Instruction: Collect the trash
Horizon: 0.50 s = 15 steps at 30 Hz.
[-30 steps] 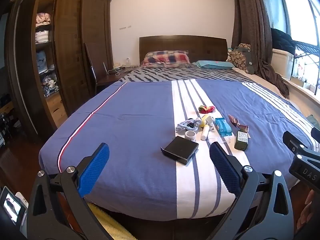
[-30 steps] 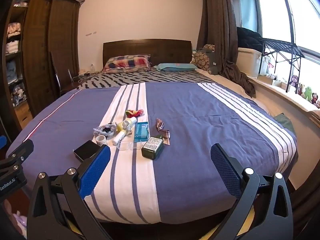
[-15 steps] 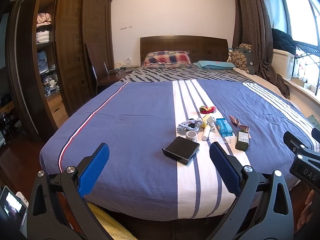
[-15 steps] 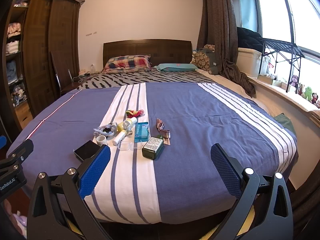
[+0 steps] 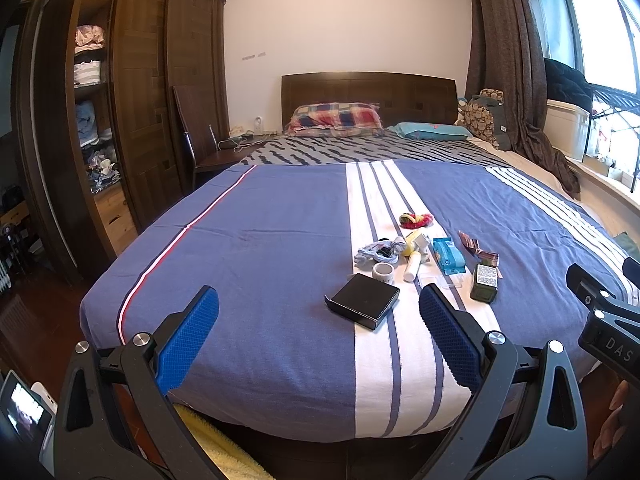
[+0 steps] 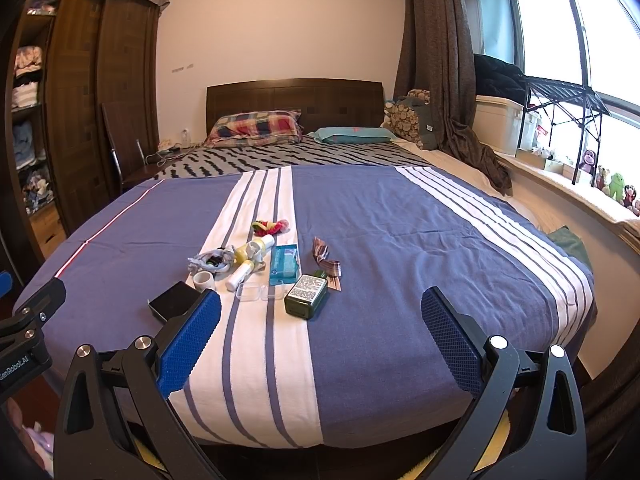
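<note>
A cluster of small items lies on the bed's white stripe: a black box [image 5: 363,305] [image 6: 174,306], a dark green tin [image 5: 485,282] [image 6: 306,295], a teal wipes pack [image 5: 449,255] [image 6: 284,264], a white tube [image 5: 412,268] [image 6: 239,274], a small white cup [image 5: 383,271] [image 6: 204,280], a crumpled grey-blue bundle [image 5: 376,252] [image 6: 211,261], a striped wrapper [image 5: 476,249] [image 6: 325,258] and a red-yellow tangle [image 5: 416,220] [image 6: 269,226]. My left gripper [image 5: 316,340] is open at the bed's foot, nothing between its fingers. My right gripper [image 6: 320,340] is also open and holds nothing.
The blue striped bedspread [image 5: 260,248] covers a bed with pillows [image 5: 334,119] at the headboard. A wardrobe [image 5: 136,120] and chair [image 5: 200,136] stand left. A curtain [image 6: 440,80], a storage bin [image 6: 502,124] and a windowsill with toys [image 6: 608,188] run along the right.
Both views have shifted very slightly toward the bed; the items and both open grippers look otherwise unchanged.
</note>
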Available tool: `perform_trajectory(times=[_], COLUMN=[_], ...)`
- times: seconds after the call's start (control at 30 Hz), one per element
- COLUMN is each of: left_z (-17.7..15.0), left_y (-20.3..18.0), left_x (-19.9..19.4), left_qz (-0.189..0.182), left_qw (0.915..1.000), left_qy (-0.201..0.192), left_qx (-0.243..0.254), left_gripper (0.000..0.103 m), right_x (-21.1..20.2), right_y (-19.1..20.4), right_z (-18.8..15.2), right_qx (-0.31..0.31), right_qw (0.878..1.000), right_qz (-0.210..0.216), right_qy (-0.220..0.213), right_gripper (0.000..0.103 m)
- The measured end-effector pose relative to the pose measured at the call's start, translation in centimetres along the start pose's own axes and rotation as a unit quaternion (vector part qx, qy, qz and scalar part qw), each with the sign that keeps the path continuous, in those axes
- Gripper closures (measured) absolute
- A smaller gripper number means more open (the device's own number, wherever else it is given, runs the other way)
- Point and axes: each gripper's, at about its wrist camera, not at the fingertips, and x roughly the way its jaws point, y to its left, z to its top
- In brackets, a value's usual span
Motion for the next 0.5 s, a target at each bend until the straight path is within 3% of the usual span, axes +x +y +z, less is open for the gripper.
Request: perform_trajectory(times=[0.5], left_z=[0.04], left_y=[0.05], left_x=[0.05], left_qz=[0.000], left_qw=[1.0000], left_qy=[-0.001], left_qx=[-0.001], left_gripper=[0.008], right_x=[-0.01], right_y=[-0.23], right_z=[-0.12], right_qx=[0.001], right_qw=[1.000], right_qz=[-0.001], right_qy=[0.001], right_gripper=[0.003])
